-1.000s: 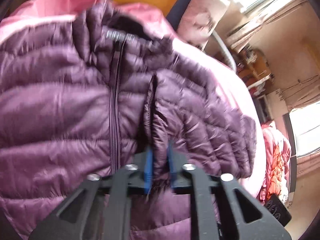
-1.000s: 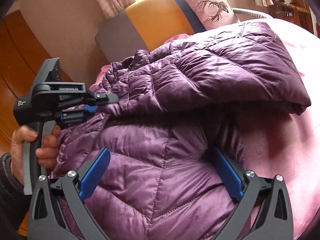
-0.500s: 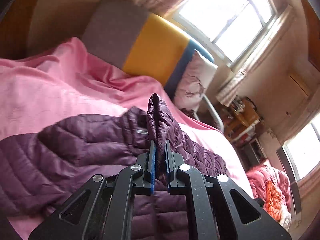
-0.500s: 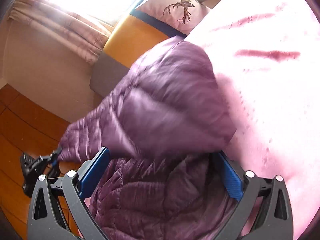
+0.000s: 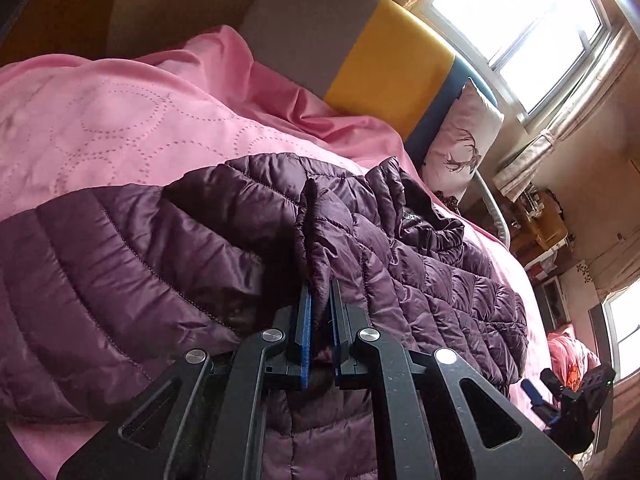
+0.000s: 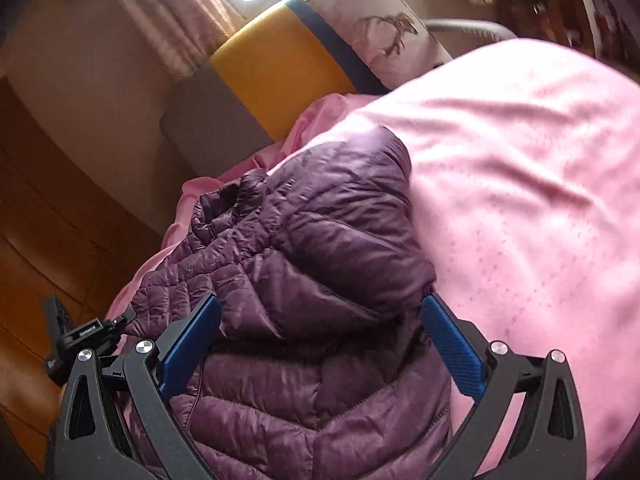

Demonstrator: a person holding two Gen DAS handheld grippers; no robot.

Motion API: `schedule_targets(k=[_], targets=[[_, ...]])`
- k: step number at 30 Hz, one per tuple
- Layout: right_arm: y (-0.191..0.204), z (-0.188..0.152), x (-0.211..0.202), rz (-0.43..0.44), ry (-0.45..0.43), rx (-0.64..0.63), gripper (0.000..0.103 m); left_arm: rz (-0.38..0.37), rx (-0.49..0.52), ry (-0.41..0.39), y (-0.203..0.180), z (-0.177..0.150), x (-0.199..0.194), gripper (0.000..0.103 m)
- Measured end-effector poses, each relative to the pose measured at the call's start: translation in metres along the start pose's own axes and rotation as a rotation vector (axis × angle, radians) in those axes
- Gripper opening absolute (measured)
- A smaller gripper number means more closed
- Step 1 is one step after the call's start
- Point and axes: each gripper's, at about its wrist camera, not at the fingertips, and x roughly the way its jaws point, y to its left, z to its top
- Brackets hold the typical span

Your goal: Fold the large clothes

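Purple puffer jacket (image 5: 400,264) lies on the pink bedspread (image 5: 120,120). Left gripper (image 5: 319,300) pinches a jacket fold; only the right wrist view shows the right gripper (image 6: 320,320) spread wide over it.

Blown-out glare from the window (image 5: 516,20), fisheye-bent edges, motion blur right.

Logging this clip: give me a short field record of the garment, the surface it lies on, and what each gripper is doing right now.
garment: purple quilted puffer jacket, partly folded over itself
surface: pink quilted bedspread
left gripper: shut, pinching a ridge of jacket fabric
right gripper: open, fingers straddling the jacket's folded bulk
backdrop: grey, yellow and blue headboard, deer-print pillow
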Motion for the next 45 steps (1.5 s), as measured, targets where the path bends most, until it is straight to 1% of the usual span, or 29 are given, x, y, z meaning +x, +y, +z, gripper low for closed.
schedule_targets(k=[2,3,5,6,8,11,13,15,17,20,22,24,25,26,27,28,29,31,34,37,39,41,43,45], targets=[[0.017,0.008,0.002,-0.023,-0.020,-0.071,0.097,0.006,0.019,-0.009,-0.003,0.000,-0.001,0.007],[0.024,0.010,0.006,-0.033,-0.017,-0.094,0.096,0.007,0.025,-0.014,-0.004,0.000,-0.001,0.007],[0.034,0.020,0.029,-0.068,0.012,-0.135,0.094,0.005,0.029,-0.023,-0.004,-0.002,-0.003,0.007],[0.036,0.024,0.043,-0.116,0.026,-0.159,0.093,0.011,0.036,-0.026,-0.003,-0.003,-0.003,0.007],[0.033,0.031,0.070,-0.238,0.044,-0.188,0.093,0.036,0.055,-0.024,-0.003,-0.004,0.002,0.007],[0.017,0.028,0.099,-0.350,0.084,-0.191,0.093,0.070,0.080,-0.001,0.000,-0.011,0.016,0.007],[0.006,0.021,0.110,-0.386,0.100,-0.193,0.094,0.083,0.092,0.020,0.003,-0.018,0.028,0.007],[0.001,0.017,0.114,-0.399,0.095,-0.197,0.096,0.105,0.111,0.044,0.004,-0.026,0.042,0.007],[0.000,0.012,0.117,-0.419,0.099,-0.219,0.098,0.131,0.141,0.036,0.003,-0.035,0.049,0.007],[0.002,0.011,0.125,-0.447,0.116,-0.245,0.099,0.125,0.111,0.021,0.006,-0.038,0.045,0.007],[0.001,0.011,0.127,-0.441,0.115,-0.241,0.100,0.115,0.093,0.021,0.009,-0.039,0.042,0.009],[0.004,0.010,0.130,-0.445,0.115,-0.245,0.100,0.130,0.096,0.028,0.005,-0.037,0.032,0.011],[0.005,0.011,0.130,-0.447,0.115,-0.246,0.100,0.149,0.102,0.020,0.001,-0.035,0.026,0.017],[0.005,0.011,0.130,-0.447,0.114,-0.247,0.100,0.165,0.110,-0.007,-0.003,-0.033,0.015,0.027],[0.005,0.010,0.129,-0.448,0.113,-0.248,0.100,0.160,0.116,-0.052,-0.007,-0.031,0.002,0.034],[0.006,0.011,0.129,-0.449,0.113,-0.249,0.100,0.151,0.120,-0.082,-0.010,-0.029,-0.006,0.043],[0.007,0.012,0.130,-0.451,0.114,-0.251,0.100,0.143,0.130,-0.118,-0.014,-0.024,-0.015,0.045],[0.010,0.011,0.130,-0.460,0.114,-0.257,0.100,0.122,0.155,-0.133,-0.024,-0.015,-0.019,0.045],[0.013,0.011,0.132,-0.462,0.114,-0.258,0.100,0.101,0.187,-0.115,-0.040,0.001,-0.003,0.045],[0.012,0.011,0.132,-0.459,0.115,-0.258,0.100,0.093,0.207,-0.052,-0.051,0.011,0.028,0.045],[0.013,0.011,0.133,-0.457,0.115,-0.256,0.100,0.103,0.197,0.005,-0.051,0.015,0.053,0.045],[0.013,0.011,0.133,-0.452,0.115,-0.253,0.101,0.135,0.178,0.054,-0.041,0.013,0.076,0.043],[0.013,0.010,0.133,-0.451,0.113,-0.255,0.101,0.129,0.171,0.060,-0.033,0.007,0.088,0.043],[0.013,0.010,0.134,-0.452,0.112,-0.257,0.101,0.134,0.210,0.022,-0.031,-0.002,0.090,0.043]])
